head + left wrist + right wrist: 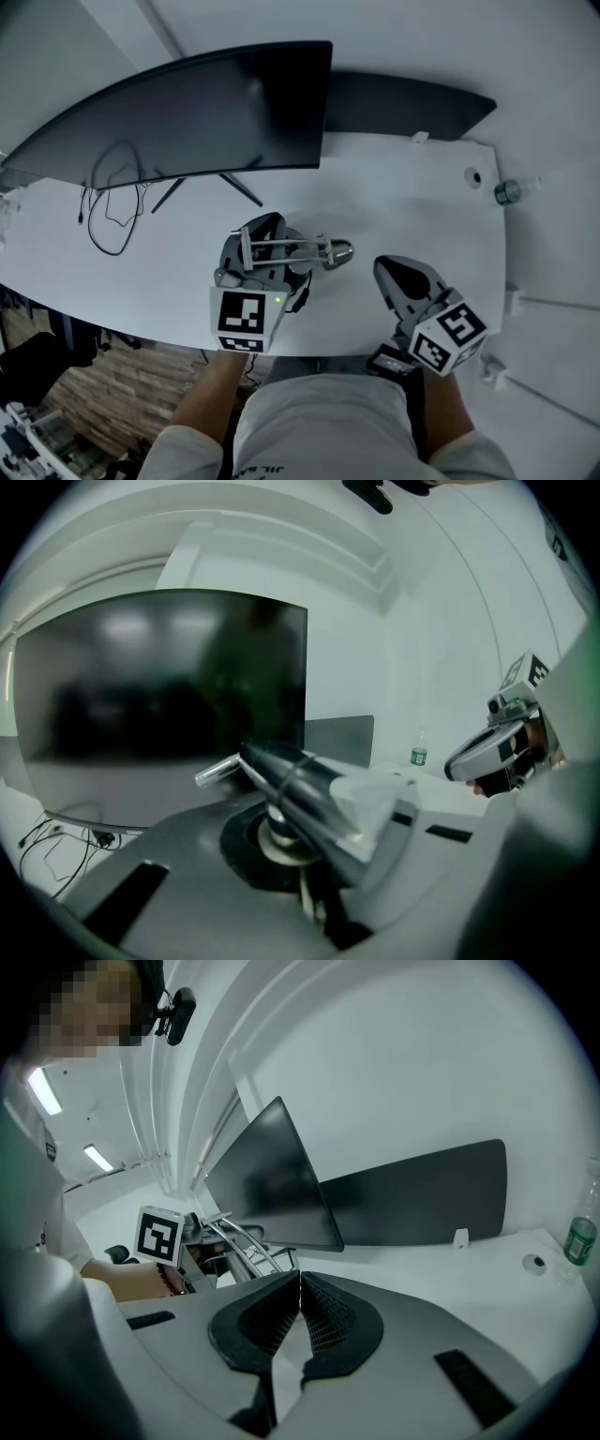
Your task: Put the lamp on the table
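Nearest to me, my left hand-held gripper [265, 246] is clamped on the lamp [323, 251], with its jaws closed tight around the lamp's metal. In the left gripper view a dark tapered part of the lamp [309, 794] slants across between the jaws, and a round dark piece sits beneath it. The lamp is in front of the monitor [206, 112], off its right end and over the white desk [394, 187]. Its thin silver arms run out to a small shiny head that points away from the monitor's stand. I cannot tell whether any part of the lamp touches the desk.

My right hand-held gripper [298, 1312] is further out from the monitor's right end, well apart from the lamp. Its ribbed pads are pressed together with nothing between them. It shows in the head view [401, 279] low over the desk.

Further off, a loose black cable [112, 202] lies on the desk under the monitor's left half. The monitor is wide and curved, its screen is dark, and it stands on thin splayed legs. Behind its right end a dark flat panel [403, 103] runs along the desk's far edge. Beyond that are a round hole [473, 175] in the desk and a small bottle [508, 192] at the desk's far right edge.
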Demonstrator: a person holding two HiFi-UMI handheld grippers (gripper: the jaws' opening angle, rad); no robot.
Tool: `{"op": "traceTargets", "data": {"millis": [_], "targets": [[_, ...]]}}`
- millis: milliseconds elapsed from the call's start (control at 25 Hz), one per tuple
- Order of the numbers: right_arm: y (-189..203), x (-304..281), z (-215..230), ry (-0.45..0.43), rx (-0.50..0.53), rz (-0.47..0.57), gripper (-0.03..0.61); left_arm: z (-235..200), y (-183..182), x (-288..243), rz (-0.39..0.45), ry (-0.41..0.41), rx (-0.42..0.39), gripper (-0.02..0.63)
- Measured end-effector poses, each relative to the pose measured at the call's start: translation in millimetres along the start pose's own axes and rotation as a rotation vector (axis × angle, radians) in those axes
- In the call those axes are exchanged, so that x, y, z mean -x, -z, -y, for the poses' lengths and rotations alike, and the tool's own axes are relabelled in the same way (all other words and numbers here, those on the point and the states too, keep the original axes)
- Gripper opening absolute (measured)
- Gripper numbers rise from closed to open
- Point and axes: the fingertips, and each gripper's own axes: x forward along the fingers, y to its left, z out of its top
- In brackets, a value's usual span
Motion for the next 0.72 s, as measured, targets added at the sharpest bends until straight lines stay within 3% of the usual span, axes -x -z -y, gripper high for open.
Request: {"op": "traceTargets", "data": {"millis": [720], "targets": [[3.4,-7.0,4.7,0.005,-0.026,-0.009,0.032,-6.8,17.3,-24.0,-0.022,0.0,-0.006,0.004]]}}
